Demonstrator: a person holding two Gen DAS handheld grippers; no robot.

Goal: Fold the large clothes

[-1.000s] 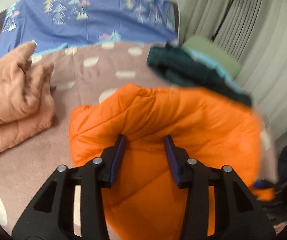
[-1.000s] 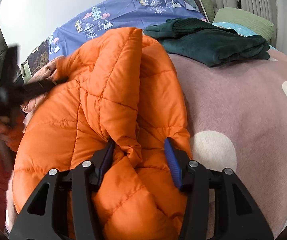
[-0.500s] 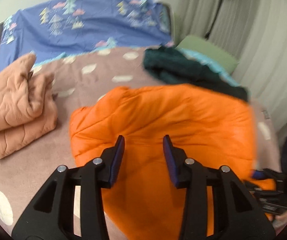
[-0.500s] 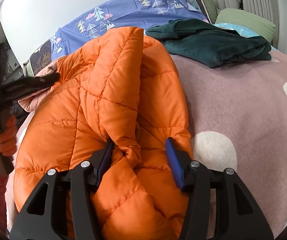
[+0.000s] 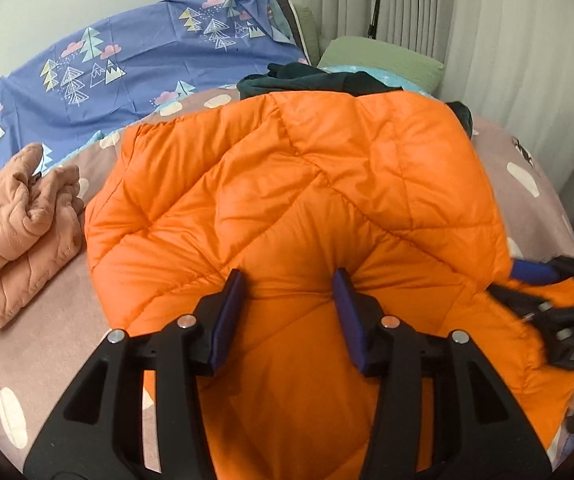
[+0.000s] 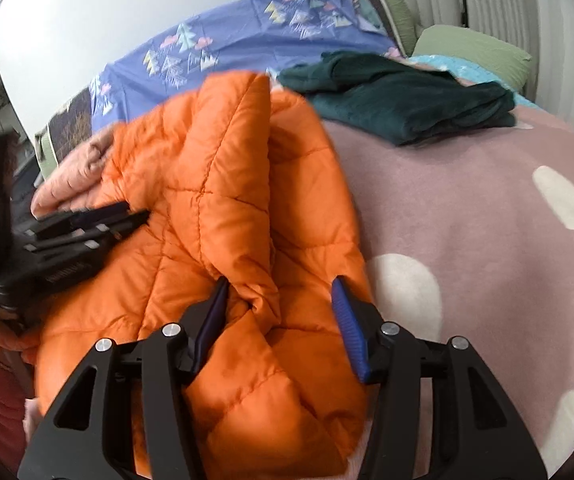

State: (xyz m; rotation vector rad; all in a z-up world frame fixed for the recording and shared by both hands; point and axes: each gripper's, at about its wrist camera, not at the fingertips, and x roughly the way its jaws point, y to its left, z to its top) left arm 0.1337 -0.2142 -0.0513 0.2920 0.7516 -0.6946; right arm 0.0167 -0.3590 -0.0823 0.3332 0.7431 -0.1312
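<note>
An orange quilted puffer jacket [image 5: 295, 184] lies bunched on the bed; it also shows in the right wrist view [image 6: 215, 208]. My left gripper [image 5: 289, 292] is open, its blue-padded fingers pressed against the jacket's near part with fabric between them. My right gripper [image 6: 277, 300] is open around a raised fold of the jacket at its right edge. The right gripper shows at the right edge of the left wrist view [image 5: 559, 292], and the left gripper shows at the left of the right wrist view [image 6: 67, 236].
The bed has a mauve blanket with white spots [image 6: 467, 240]. A folded peach quilted garment [image 5: 15, 224] lies at the left. A dark green garment [image 6: 399, 100] lies behind the jacket. A blue tree-print sheet [image 5: 147, 60], a green pillow [image 6: 475, 52] and curtains are at the back.
My left gripper has moved forward and down onto the jacket, which now fills the view. The right gripper stays open around its fold; the left gripper has come closer in the right view.
</note>
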